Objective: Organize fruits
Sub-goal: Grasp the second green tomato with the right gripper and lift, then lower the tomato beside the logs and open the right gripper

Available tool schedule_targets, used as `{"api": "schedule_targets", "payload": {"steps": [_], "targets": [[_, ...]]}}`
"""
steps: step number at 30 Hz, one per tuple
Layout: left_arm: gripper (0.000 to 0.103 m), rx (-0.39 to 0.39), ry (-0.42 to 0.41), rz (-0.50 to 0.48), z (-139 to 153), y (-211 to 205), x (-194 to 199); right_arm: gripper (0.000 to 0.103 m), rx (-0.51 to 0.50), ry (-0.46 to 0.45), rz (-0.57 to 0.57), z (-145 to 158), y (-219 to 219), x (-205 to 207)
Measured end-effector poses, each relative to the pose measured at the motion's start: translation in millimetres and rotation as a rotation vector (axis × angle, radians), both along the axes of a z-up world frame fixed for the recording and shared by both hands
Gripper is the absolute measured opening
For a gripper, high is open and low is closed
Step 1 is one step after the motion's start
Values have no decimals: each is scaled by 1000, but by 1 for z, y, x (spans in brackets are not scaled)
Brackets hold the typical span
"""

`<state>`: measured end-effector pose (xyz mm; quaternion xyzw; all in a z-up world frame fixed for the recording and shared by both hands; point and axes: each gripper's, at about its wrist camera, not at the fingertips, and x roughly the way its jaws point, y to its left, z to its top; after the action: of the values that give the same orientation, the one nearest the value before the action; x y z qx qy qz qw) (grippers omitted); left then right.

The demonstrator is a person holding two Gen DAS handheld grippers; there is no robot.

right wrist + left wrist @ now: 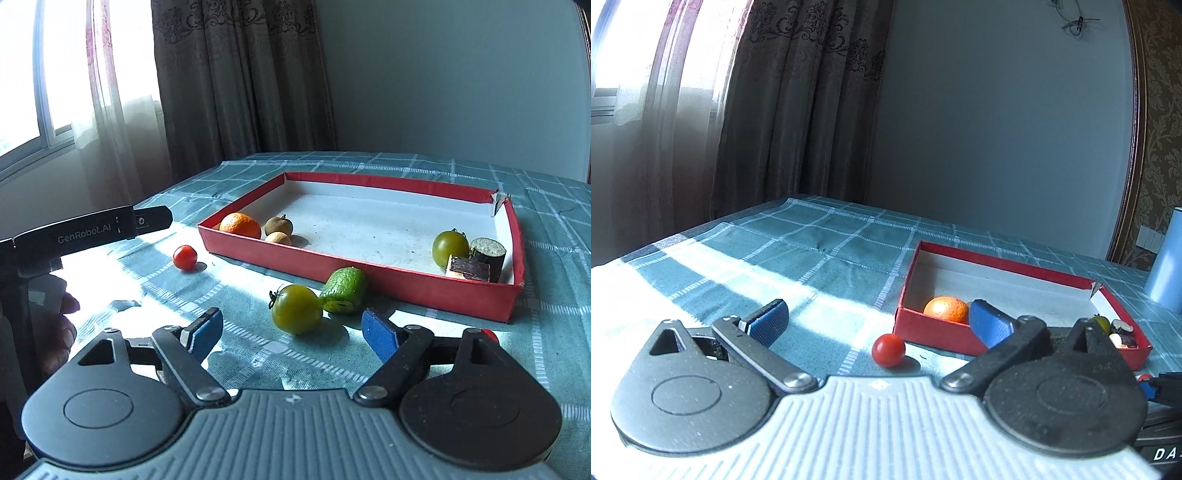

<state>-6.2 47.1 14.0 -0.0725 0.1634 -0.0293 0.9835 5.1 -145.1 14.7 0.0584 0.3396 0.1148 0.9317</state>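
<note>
Fruit's split between the cloth and the box right now. Your left gripper [881, 319] is spread wide with nothing in it, and the red cherry tomato [888, 350] sits on the checked tablecloth [798, 251] right between its blue pads, just outside the red box [931, 328]. Inside that box at the near-left corner you've got the orange [240, 225] with two small brown fruits [279, 226] beside it, and at the far right end a green tomato [450, 248] next to a couple of dark cut chunks [487, 254]. Your right gripper [291, 332] is also wide open and empty, with a second green tomato [296, 308] on the cloth between its fingers, touching a green ridged piece [343, 290] that lies just in front of the box wall.
</note>
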Motion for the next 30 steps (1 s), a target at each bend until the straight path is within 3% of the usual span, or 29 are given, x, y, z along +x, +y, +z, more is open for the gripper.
{"api": "schedule_targets", "payload": {"steps": [1,6,8,9,10,18,25,30], "targets": [[103,0,0,-2,0,0,0,68,0,21,-11,-2,2,5],[103,-5,-4,-1,-1,0,1,66,17,58,-62,-8,3,17],[103,-3,-1,1,-1,0,1,49,27,68,-66,-10,2,20],[103,-3,1,2,-1,0,2,45,27,67,-75,-10,0,21],[103,-3,3,4,-1,0,2,34,28,70,-79,-11,0,22],[103,-3,3,6,-1,1,1,33,86,17,-53,-4,-9,2],[103,9,6,8,-2,-1,2,33,17,-160,-112,40,-46,-23],[103,25,19,4,-2,-4,3,33,-26,-204,-186,59,-83,-15]]}}
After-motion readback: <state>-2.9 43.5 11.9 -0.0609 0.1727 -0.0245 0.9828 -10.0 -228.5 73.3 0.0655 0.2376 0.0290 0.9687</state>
